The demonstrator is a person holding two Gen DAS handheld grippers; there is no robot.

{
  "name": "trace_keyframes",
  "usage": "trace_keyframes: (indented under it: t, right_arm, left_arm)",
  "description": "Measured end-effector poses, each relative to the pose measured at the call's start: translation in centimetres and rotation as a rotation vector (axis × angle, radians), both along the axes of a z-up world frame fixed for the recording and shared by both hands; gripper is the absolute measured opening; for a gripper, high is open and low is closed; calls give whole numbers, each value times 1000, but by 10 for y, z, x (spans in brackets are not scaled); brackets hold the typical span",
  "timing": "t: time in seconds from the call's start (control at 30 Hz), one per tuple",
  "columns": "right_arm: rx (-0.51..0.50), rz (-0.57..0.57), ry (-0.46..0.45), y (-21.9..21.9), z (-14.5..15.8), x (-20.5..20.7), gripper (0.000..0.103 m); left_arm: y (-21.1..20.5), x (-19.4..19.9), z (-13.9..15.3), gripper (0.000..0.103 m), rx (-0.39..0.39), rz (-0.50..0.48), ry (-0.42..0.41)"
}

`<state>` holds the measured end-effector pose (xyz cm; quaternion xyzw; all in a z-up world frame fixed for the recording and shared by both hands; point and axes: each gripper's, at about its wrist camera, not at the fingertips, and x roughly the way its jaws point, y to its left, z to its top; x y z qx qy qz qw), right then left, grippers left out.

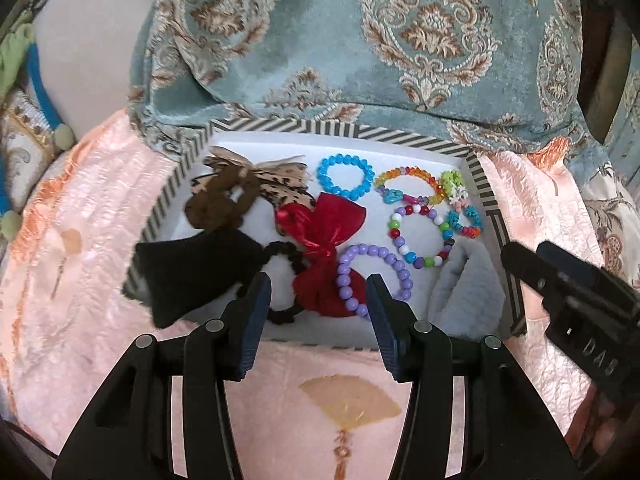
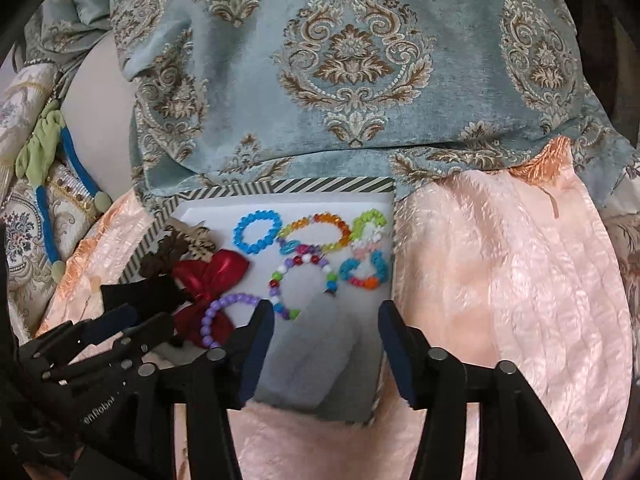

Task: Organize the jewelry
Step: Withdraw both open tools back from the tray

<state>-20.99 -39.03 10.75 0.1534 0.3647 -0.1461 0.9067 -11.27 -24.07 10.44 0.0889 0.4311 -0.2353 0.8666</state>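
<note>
**Beads and bows in a striped box**

The jewelry sits in a shallow box (image 1: 408, 133) with a striped rim and a white floor. A blue bead bracelet (image 1: 344, 176) lies near the back wall. Just beside it is a rainbow bead bracelet (image 1: 412, 184), and next to that a little green and white flower piece (image 1: 454, 184). In front of them lies a bracelet with purple, white, red and green beads (image 1: 420, 236). A small blue and orange bracelet (image 1: 466, 222) lies near the right wall. A light purple bead bracelet (image 1: 372, 276) lies partly on a shiny red bow (image 1: 320, 240). A brown hair tie (image 1: 224, 200) and a spotted tan bow (image 1: 276, 176) lie on the left side. A black cloth piece (image 1: 192, 276) hangs over the left rim. A pale fuzzy cloth (image 1: 464, 280) lies in the front right corner.

The left gripper (image 1: 318, 296) hangs over the front of the box, above the red bow. Its fingers stand apart and hold nothing. The right gripper (image 2: 326, 324) hangs over the fuzzy cloth. Its fingers stand apart too, with nothing in them.

The box rests on a pink blanket (image 1: 100, 220). Behind it is a blue cushion with a tan pattern (image 1: 360, 40).
</note>
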Motion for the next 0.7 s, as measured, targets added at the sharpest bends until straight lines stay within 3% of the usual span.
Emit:
trace_keyframes:
  t: [0.7]
  right_arm:
    - [-49,-7,-53,63,26,-28,62]
  left_arm:
    - [54,-26,42,49,-25,91,-101]
